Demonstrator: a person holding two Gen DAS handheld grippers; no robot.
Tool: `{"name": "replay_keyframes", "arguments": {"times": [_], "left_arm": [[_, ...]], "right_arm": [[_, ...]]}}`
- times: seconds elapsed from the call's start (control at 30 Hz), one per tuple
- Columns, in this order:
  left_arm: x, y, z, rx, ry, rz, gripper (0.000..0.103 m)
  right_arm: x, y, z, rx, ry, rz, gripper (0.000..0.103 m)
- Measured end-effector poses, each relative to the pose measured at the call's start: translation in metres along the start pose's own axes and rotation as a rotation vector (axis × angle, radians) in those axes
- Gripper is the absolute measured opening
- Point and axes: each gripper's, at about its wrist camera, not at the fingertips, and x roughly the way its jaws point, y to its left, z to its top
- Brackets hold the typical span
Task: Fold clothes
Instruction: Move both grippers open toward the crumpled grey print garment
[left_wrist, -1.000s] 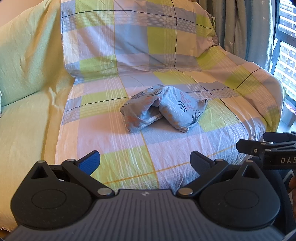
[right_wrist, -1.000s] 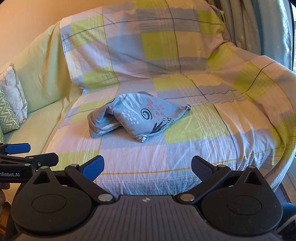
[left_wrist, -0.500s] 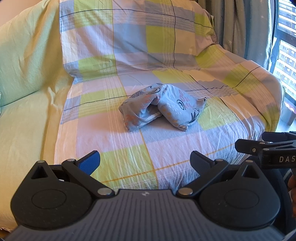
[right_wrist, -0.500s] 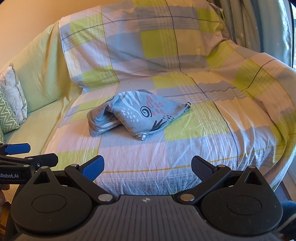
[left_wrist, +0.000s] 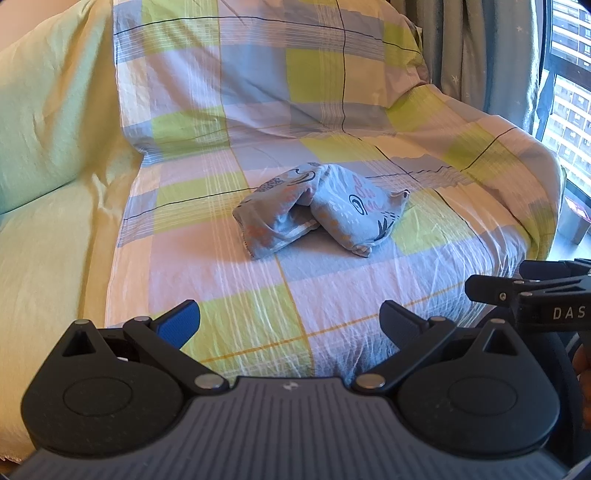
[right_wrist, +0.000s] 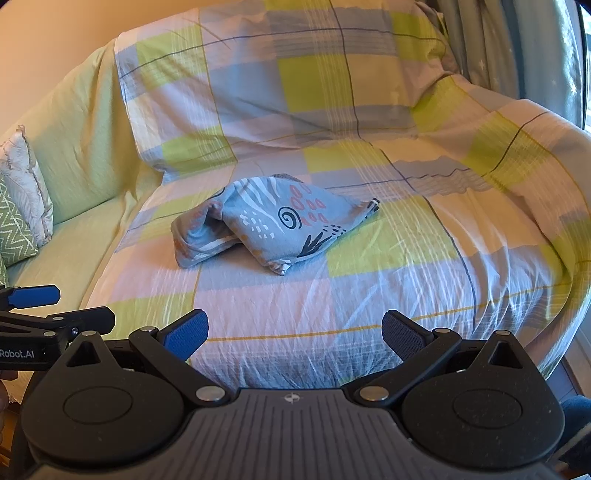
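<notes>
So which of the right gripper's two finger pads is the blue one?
The pad on the image-left finger of the right gripper is blue; the opposite pad is black.

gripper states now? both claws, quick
Left claw: open, holding nothing, short of the garment.
Right claw: open, holding nothing, also short of the garment.

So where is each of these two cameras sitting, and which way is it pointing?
Left wrist view: on the left gripper, looking along its open jaws at the patterned garment on the checked sheet; the right gripper shows at the right edge.
Right wrist view: on the right gripper, jaws open, facing the garment; the left gripper shows at the left edge.
Shared: garment, sheet, both grippers.
</notes>
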Motion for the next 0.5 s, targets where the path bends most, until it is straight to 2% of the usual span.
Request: {"name": "replay_keyframes", "arguments": {"times": [0.33,0.5], "left_arm": [[0.0014,0.0002,0.0005,-0.002,0.005,0.000,0.102],[0.0030,0.0033,-0.0001,-0.022,0.008,-0.032,0.102]], "right_arm": [[0.0015,-0.0011,-0.0013,0.003,0.004,-0.002,0.103],[0.0020,-0.0024,-0.0010,0.004,0.004,-0.002,0.103]]}}
